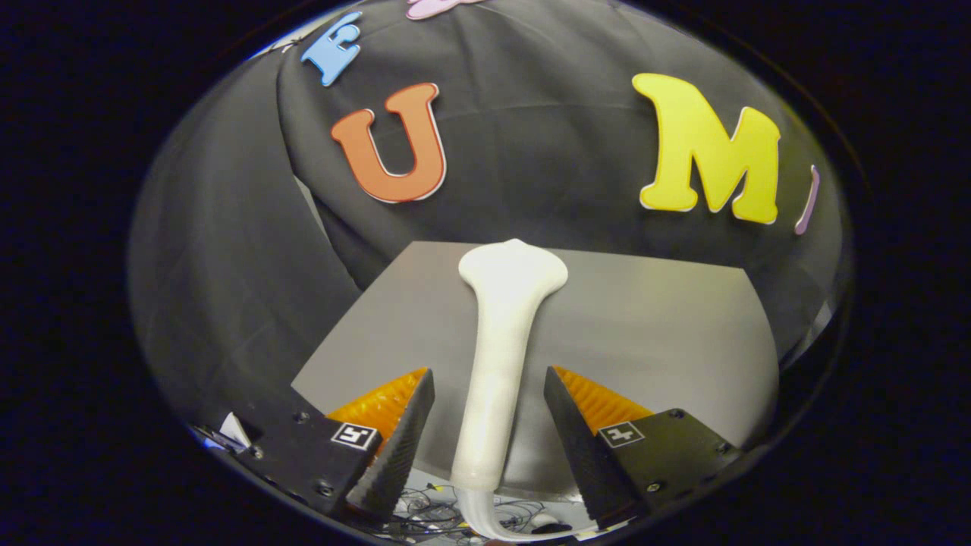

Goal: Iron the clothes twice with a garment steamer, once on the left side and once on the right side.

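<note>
Dark cloth (227, 250) draped all round the back and left, hanging in soft folds behind a plain grey tabletop (667, 326). Front and centre, garment steamer (497, 356): white, smooth, slim handle running straight up between the fingers and flaring into a broad, flat head (513, 267) near the table's far edge, just short of the cloth. Lying along the middle of the grey surface, head pointing away, lower end hanging past the near edge and narrowing into a pale hose (485, 519) that curls off to the right. Gripper (489, 425) spread wide, one finger either side of the handle, gaps showing on both sides, neither pad (394, 440) touching the white plastic. Below the table edge, between the fingertips, a tangle of dark cables (425, 506) on a lighter floor, too small to sort out. Off by the left finger, a scrap of something white (234, 431), hard to tell what.
</note>
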A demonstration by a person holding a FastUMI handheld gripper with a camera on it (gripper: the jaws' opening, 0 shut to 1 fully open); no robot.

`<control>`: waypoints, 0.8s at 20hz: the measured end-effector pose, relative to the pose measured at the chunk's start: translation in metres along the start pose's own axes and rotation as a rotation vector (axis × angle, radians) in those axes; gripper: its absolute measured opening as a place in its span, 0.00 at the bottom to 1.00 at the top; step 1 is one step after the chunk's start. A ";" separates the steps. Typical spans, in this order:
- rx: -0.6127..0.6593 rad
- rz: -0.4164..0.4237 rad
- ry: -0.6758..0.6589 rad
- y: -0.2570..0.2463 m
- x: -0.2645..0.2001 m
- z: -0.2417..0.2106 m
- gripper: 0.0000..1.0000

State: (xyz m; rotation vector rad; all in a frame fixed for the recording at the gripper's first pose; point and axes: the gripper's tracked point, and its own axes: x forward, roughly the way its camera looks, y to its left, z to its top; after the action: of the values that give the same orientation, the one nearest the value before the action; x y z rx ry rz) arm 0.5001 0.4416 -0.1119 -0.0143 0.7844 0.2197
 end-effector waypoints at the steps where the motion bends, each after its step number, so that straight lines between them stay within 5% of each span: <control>1: 0.005 0.003 0.008 -0.001 0.002 0.000 0.88; 16: -0.098 -0.044 -0.050 -0.003 0.028 -0.007 0.52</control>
State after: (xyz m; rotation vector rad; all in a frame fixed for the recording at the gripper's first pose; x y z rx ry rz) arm 0.5146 0.4436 -0.1365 -0.1182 0.7224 0.2159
